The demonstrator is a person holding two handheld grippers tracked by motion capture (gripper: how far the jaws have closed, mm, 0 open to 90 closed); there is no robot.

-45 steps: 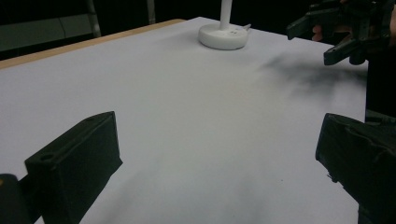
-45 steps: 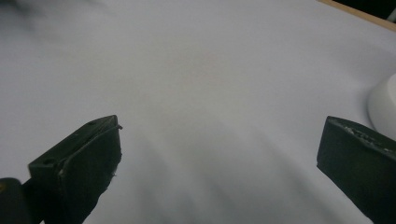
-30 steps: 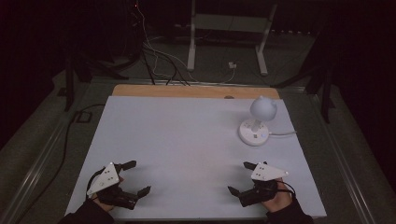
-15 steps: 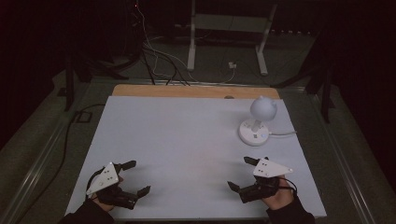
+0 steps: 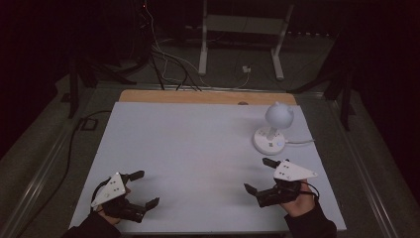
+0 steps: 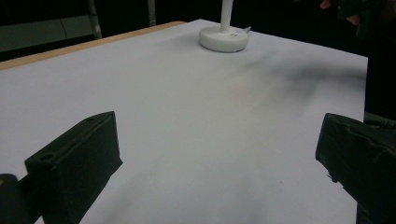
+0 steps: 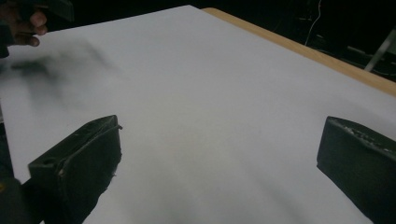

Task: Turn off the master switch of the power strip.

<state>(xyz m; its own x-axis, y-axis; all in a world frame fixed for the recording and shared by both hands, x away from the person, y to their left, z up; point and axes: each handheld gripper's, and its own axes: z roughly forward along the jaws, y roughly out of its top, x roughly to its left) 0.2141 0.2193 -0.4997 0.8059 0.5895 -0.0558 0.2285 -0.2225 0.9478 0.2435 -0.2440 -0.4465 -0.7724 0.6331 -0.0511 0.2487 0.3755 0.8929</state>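
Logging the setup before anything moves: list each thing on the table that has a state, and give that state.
left gripper: open, nothing between its jaws, low over the table's near left.
right gripper: open, nothing between its jaws, near right.
white lamp: upright on its round base, far right, untouched; lit or not, cannot tell.
lamp cable: attached, trailing off to the right.

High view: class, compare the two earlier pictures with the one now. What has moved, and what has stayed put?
Hardly anything has changed. The right claw and left claw stay open and empty near the front edge of the white table; any drift is too slight to call. Nothing was gripped or released. The white lamp stands where it was, at the far right.
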